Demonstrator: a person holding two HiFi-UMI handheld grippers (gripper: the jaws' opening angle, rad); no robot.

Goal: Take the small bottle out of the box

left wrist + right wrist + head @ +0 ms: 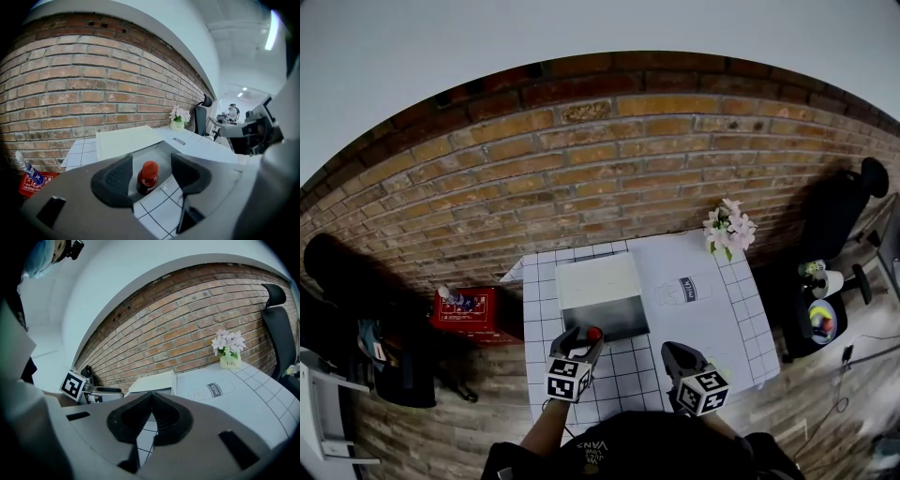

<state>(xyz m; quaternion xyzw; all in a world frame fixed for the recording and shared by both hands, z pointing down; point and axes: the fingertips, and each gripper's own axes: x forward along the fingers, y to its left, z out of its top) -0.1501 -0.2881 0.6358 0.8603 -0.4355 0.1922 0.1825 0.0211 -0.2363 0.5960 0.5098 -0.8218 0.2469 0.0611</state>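
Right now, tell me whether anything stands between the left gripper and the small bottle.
Nothing visible does. The left gripper is open, its jaws on either side of the small bottle. The bottle stands inside the box, by its near wall, and the lid is folded back, so the way up looks free.

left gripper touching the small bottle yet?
Cannot tell. In the left gripper view, the left gripper is open around the small bottle; a gap shows at one pad, the other overlaps its edge.
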